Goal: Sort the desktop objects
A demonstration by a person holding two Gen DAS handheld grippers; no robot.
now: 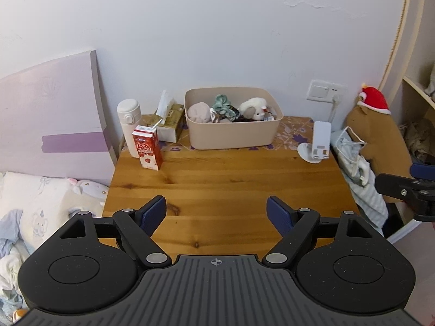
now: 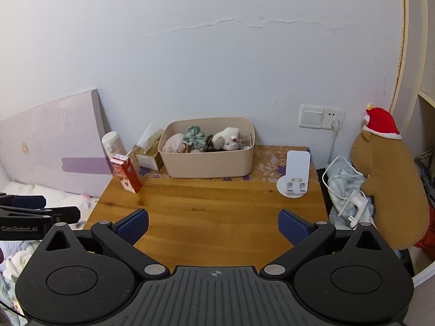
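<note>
While I hold both grippers over the near edge of the wooden table (image 1: 217,179), nothing is gripped: left gripper (image 1: 216,209) has its jaws wide apart w/ bare wood between them, right gripper (image 2: 213,224) likewise spread & empty.

Task items sit along the far edge. Red milk carton (image 1: 147,150) stands upright at the far-left corner, straw poking from its top, just in front of a white flask (image 1: 130,126). Tissue box (image 1: 166,123) is next to them, a tissue sticking up. White phone stand (image 1: 318,144) stands near the far-right corner.

Beige bin (image 1: 233,133) sits mid far edge on a purple floral mat (image 1: 292,133). Inside: pinkish soft lump, green scrunchie (image 1: 223,103), white plush animal (image 1: 255,108), some dark bits I can't make out.

Room: white cracked wall, wall socket (image 1: 326,90) w/ a plug in it, brown plush w/ red hat (image 1: 379,135) off the right edge beside a cable on striped cloth, bedding off the left edge.
</note>
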